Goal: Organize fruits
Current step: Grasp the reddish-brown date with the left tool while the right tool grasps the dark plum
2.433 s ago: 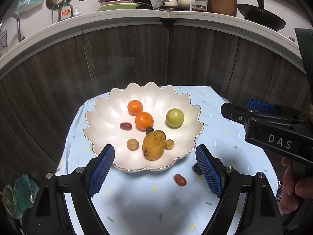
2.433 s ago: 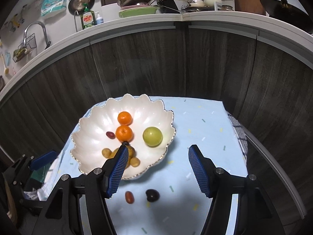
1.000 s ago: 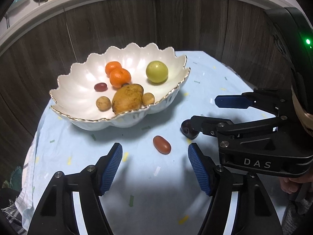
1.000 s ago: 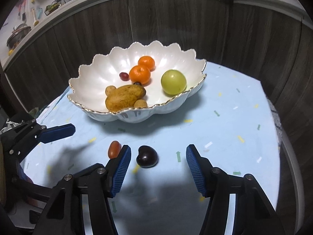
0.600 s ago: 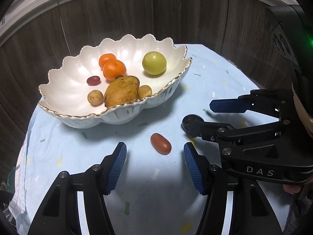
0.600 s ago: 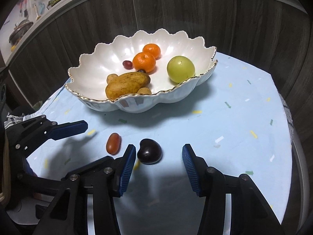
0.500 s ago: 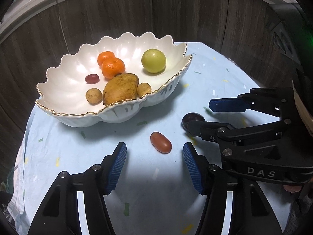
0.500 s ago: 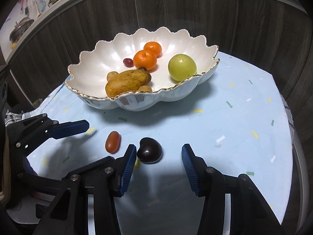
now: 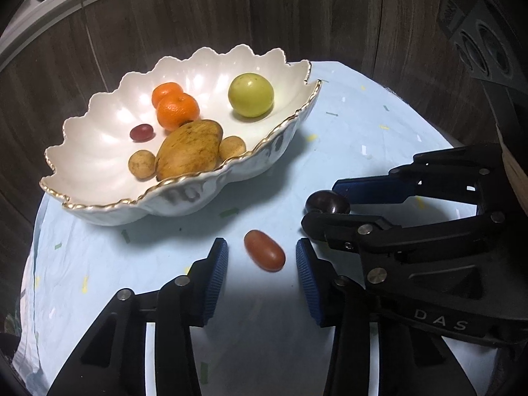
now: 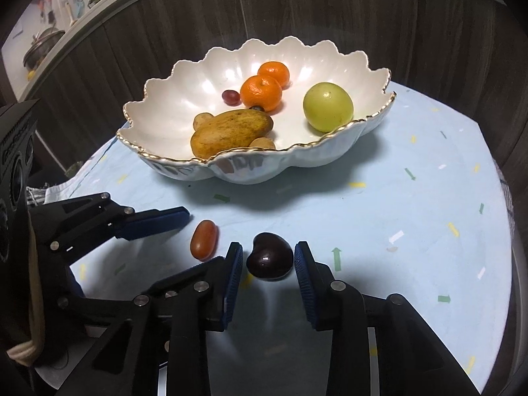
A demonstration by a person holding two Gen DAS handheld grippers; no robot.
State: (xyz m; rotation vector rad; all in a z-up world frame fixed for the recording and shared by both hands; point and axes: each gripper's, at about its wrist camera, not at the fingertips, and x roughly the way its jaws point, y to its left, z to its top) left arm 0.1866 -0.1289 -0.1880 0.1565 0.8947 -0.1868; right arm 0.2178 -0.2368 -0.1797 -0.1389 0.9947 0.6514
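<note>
A white scalloped bowl [image 9: 99,151] [image 10: 165,122] with a gold rim holds two oranges, a green fruit [image 9: 250,94], a mango [image 9: 189,155], a red grape and small brown fruits. On the blue cloth, a red oval fruit [image 9: 264,254] [image 10: 204,239] lies between the fingers of my open left gripper [image 9: 262,257], not touched. A dark cherry [image 10: 270,260] [image 9: 326,202] lies between the fingers of my open right gripper [image 10: 267,264], with narrow gaps on both sides. The right gripper also shows in the left wrist view [image 9: 325,206].
The round table has a light blue cloth [image 10: 412,198] with small coloured marks. Dark wood panels [image 9: 330,16] curve behind it, with a counter above. The two grippers are close side by side in front of the bowl.
Both grippers have moved down and forward toward the cloth. Their fingers have narrowed, the left around the red fruit and the right around the cherry. The fruits have not moved.
</note>
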